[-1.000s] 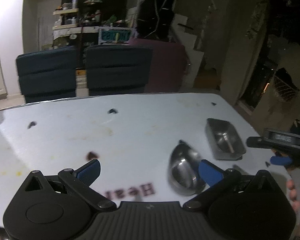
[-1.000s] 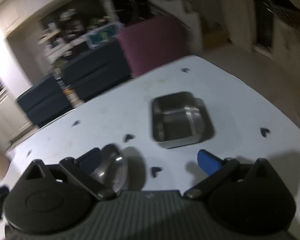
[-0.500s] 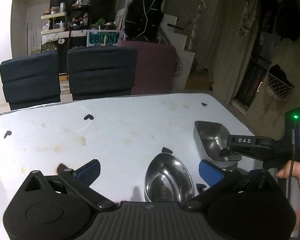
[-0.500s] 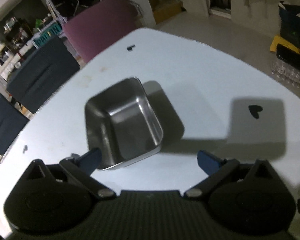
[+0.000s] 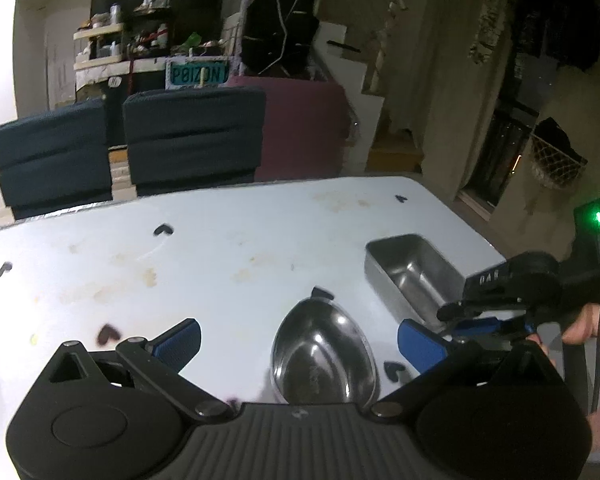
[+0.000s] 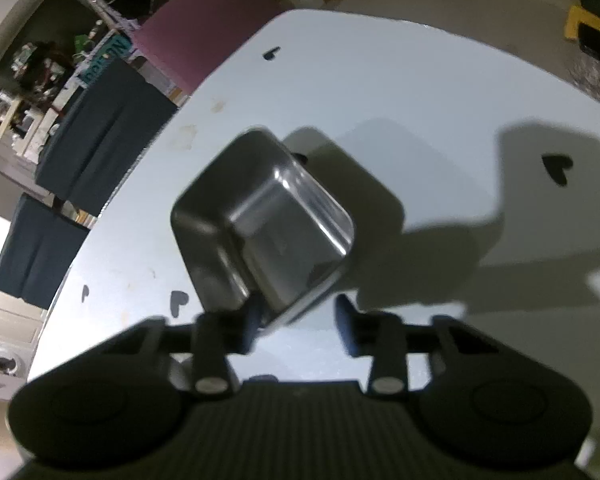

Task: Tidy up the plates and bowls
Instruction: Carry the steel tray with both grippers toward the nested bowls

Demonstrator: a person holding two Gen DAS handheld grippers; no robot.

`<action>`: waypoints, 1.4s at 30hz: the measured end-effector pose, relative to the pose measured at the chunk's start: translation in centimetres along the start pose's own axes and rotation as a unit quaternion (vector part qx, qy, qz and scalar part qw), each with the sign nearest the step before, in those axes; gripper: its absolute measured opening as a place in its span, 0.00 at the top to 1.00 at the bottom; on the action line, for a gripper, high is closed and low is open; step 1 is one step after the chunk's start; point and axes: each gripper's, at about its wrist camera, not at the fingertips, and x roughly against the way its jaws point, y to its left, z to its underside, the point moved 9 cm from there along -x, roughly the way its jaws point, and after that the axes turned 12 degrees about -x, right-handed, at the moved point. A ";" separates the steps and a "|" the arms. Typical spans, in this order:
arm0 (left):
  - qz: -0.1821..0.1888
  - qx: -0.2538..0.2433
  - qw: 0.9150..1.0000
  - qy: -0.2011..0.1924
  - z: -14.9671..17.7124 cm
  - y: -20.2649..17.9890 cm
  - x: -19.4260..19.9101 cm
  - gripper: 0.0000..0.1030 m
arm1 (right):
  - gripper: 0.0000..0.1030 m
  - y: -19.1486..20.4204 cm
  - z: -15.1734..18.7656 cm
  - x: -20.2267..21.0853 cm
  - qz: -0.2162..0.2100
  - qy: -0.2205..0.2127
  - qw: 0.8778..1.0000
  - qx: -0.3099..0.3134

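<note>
Steel square bowl (image 6: 260,224) sat unstacked, our right gripper (image 6: 296,330) half-spread at its near rim; left gripper (image 5: 300,344) spread wide around the oval bowl (image 5: 324,356).

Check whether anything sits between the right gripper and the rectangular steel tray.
Nothing visible does. The right gripper is already at the rectangular steel tray, with its jaws partly closed around the near rim. The oval steel bowl lies off to the side, apart from the tray.
</note>
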 end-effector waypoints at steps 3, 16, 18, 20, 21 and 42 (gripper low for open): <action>0.007 -0.005 1.000 -0.018 -1.9 -0.5 -1.3 0.00 | 0.70 -0.2 -0.3 0.3 0.002 -0.010 1.000 0.013; 0.048 -0.146 0.987 0.044 -8.3 -7.4 -14.5 0.42 | 0.83 -1.2 -3.0 0.7 -0.016 -0.029 0.999 0.024; 0.048 -0.163 0.983 0.067 -8.2 -8.1 -16.4 0.50 | 0.83 -1.8 -3.9 1.0 -0.014 -0.041 0.999 0.021; 0.065 -0.161 0.981 0.082 -8.0 -8.6 -17.6 0.55 | 0.83 -2.3 -4.6 1.1 -0.012 -0.055 0.998 0.023; 0.075 -0.157 0.981 0.089 -7.9 -8.8 -18.0 0.58 | 0.83 -2.5 -4.9 1.2 -0.013 -0.060 0.998 0.021; 0.135 -0.103 0.976 0.135 -5.7 -8.7 -16.8 0.98 | 0.94 -1.0 -3.6 0.9 0.001 -0.044 0.997 0.070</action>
